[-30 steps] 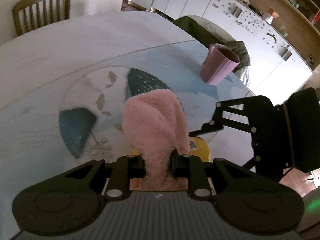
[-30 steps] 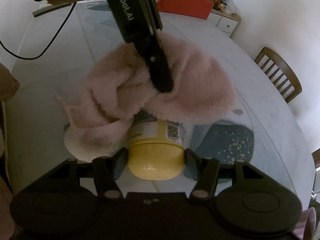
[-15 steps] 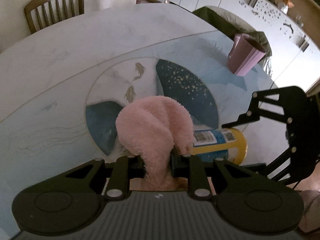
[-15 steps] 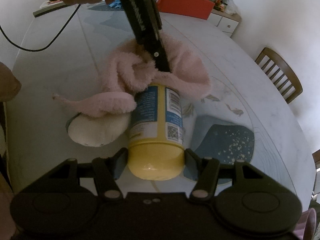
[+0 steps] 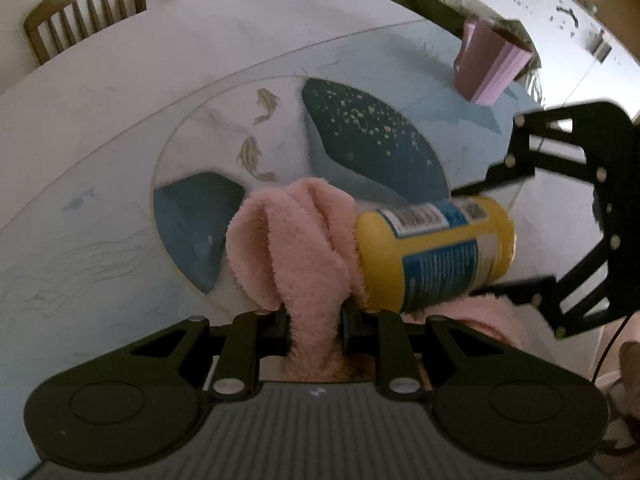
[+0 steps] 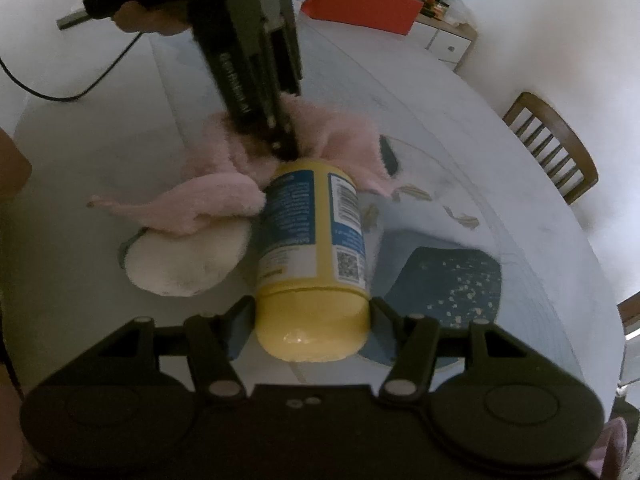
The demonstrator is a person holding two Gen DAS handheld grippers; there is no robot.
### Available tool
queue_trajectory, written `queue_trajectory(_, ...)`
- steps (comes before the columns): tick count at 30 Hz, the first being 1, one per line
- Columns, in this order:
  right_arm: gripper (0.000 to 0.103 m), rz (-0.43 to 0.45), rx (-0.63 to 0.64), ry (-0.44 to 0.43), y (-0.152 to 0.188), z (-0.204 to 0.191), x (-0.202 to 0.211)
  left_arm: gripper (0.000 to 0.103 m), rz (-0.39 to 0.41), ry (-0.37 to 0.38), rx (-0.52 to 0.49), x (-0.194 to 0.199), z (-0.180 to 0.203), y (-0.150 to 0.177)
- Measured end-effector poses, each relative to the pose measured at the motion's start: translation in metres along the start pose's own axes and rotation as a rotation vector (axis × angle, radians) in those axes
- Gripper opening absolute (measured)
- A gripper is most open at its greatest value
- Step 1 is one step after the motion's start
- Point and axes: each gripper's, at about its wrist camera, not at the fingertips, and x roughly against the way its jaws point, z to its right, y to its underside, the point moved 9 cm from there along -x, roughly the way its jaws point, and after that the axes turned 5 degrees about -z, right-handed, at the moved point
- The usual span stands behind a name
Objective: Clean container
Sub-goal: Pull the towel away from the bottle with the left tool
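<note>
Large rounded tabletop, pale marbled finish with printed blue shapes and small gold fish motifs, smooth and matte, bearing all task items. Two brown slatted wooden chairs: one at the far edge in the left wrist view, one at the right edge in the right wrist view. White cabinet fronts along the far right wall; red rectangular box on a white drawer unit beyond the table. One pink fluffy terry cloth, thick-piled and bunched in folds, pinched between the fingers of the left gripper, which are pressed together on it; loose end trailing flat on the table beside the bottle. One yellow cylindrical plastic bottle with a blue-and-white printed label, glossy and smooth, held horizontally above the table, clamped at its rounded base by the right gripper, with jaws spread to bottle width and closed against both sides. Cloth bundle in contact with the far end of the bottle. One white rounded soft pad, slightly soiled, lying on the table just left of the bottle, under the cloth end. One mauve ribbed plastic cup, upright, well apart at the far right of the table.
</note>
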Motion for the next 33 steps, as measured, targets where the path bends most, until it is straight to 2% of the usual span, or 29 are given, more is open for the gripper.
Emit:
queue_trajectory(7,0.061,-0.016,-0.054,0.038,-0.001,0.011,-0.005,0.020,-0.008,-0.037,-0.025,0.001,-0.001,0.010)
queue_trajectory(13,0.062,-0.020,-0.072,0.043,0.001,0.015,-0.004,0.020,-0.021,-0.116,0.009,0.013,-0.028,0.025)
queue_trajectory(16,0.062,-0.022,-0.085,0.041,0.000,0.015,-0.005,0.020,-0.017,-0.101,0.059,0.021,-0.039,0.030)
queue_trajectory(21,0.063,-0.036,-0.128,0.014,-0.002,0.018,-0.005,0.022,0.029,-0.058,0.107,0.032,-0.034,0.033)
queue_trajectory(27,0.064,-0.016,-0.185,-0.015,-0.003,0.021,0.004,0.034,0.069,-0.045,0.141,0.041,-0.024,0.037)
queue_trajectory(31,0.065,-0.002,-0.210,-0.010,-0.006,0.021,0.013,0.066,0.122,-0.033,0.174,0.055,-0.019,0.038)
queue_trajectory(33,0.066,0.007,-0.236,-0.010,-0.008,0.022,0.020,0.071,0.147,-0.030,0.188,0.062,-0.016,0.039)
